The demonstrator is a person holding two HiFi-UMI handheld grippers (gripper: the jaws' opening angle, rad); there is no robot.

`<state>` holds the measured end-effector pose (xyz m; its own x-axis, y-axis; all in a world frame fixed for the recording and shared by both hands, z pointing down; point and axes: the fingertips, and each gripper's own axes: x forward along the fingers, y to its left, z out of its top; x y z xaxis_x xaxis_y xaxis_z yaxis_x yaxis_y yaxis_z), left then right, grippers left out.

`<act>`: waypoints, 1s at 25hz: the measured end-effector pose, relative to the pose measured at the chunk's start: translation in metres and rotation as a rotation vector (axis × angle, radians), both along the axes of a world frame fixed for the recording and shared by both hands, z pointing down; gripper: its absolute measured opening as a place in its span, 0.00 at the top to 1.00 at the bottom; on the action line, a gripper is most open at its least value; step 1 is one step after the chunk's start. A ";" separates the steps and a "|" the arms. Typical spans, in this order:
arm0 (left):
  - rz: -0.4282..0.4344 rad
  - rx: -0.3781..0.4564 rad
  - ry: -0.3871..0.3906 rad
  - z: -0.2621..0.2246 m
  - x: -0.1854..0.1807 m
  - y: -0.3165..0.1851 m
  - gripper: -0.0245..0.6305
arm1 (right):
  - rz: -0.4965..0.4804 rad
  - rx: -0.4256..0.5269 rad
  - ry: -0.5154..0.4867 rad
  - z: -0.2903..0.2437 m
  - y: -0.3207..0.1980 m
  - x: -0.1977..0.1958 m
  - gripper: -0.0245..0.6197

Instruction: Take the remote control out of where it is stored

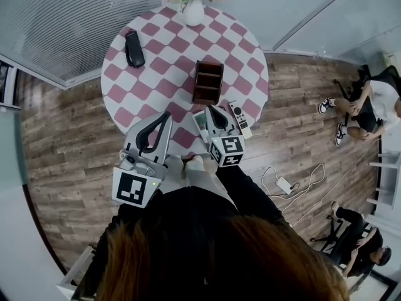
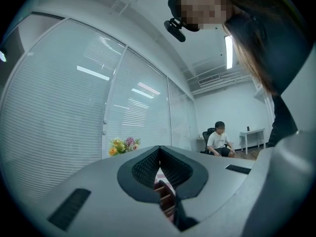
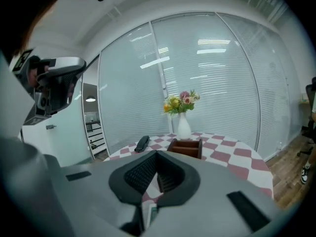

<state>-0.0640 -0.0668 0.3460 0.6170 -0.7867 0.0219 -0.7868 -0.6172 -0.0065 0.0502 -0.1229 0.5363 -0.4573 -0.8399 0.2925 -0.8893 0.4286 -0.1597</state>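
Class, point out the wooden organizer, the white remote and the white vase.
wooden organizer (image 1: 208, 82): head view, its middle compartment.
white remote (image 1: 240, 121): head view, its middle.
white vase (image 1: 193, 12): head view, its belly.

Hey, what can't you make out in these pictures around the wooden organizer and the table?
The wooden organizer: compartment contents too dark and small in head view; its wall hides them in right gripper view.
A whitish flat item: partly covered by right claw, head view.
The table: mostly blocked by left claw, left gripper view.
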 end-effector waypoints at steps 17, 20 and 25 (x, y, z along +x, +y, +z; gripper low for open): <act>0.008 -0.002 0.006 0.009 -0.004 -0.002 0.95 | -0.038 0.206 0.059 -0.133 0.032 -0.015 0.94; 0.016 0.004 -0.004 0.011 -0.003 -0.002 0.95 | -0.042 0.209 0.048 -0.147 0.037 -0.015 0.94; 0.039 0.003 -0.015 0.012 0.001 0.000 0.95 | -0.045 0.239 0.051 -0.166 0.042 -0.018 0.94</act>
